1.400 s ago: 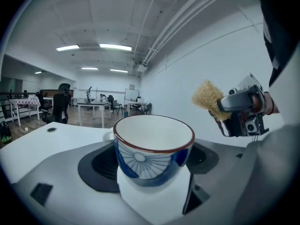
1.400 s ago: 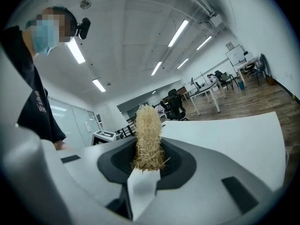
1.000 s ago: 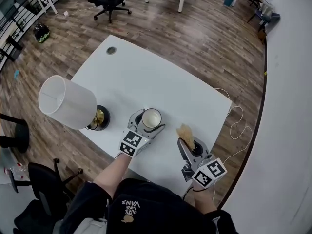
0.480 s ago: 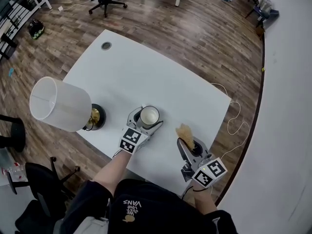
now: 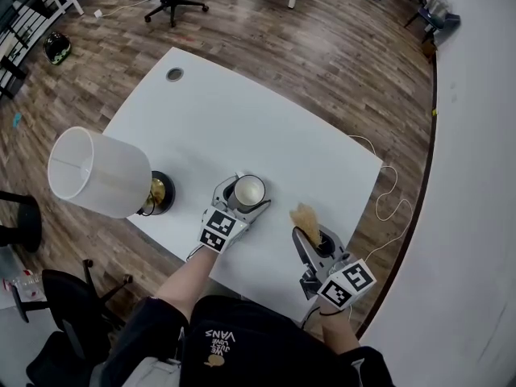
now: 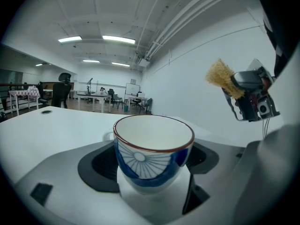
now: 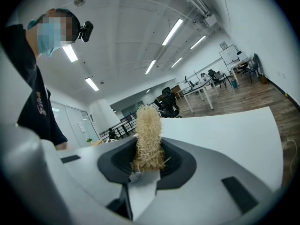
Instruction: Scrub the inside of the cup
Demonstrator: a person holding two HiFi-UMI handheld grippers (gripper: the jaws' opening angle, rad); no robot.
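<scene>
Desk (image 5: pixel 242 127): white, frame centre.
Lamp (image 5: pixel 97 172): white shade, desk's left edge.
Left gripper (image 5: pixel 244 197): fingers clamped on cup.
Right gripper (image 5: pixel 310 236): lower right, fingers clamped on straw scrubber.
Cup (image 6: pixel 153 149): blue-and-white, upright, lower centre.
Straw scrubber (image 5: pixel 305 218): right of cup, apart.

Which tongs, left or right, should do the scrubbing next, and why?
Right. The right tongs grip the straw scrubber, held up beside the cup; the left tongs are shut on the cup, steadying it.

White ceramic cup (image 6: pixel 153 146) with a blue sunburst sits clamped in the left gripper (image 6: pixel 154 184); the right gripper (image 6: pixel 230 87) pinches a straw-coloured fibre scrubber (image 6: pixel 218 75).
</scene>
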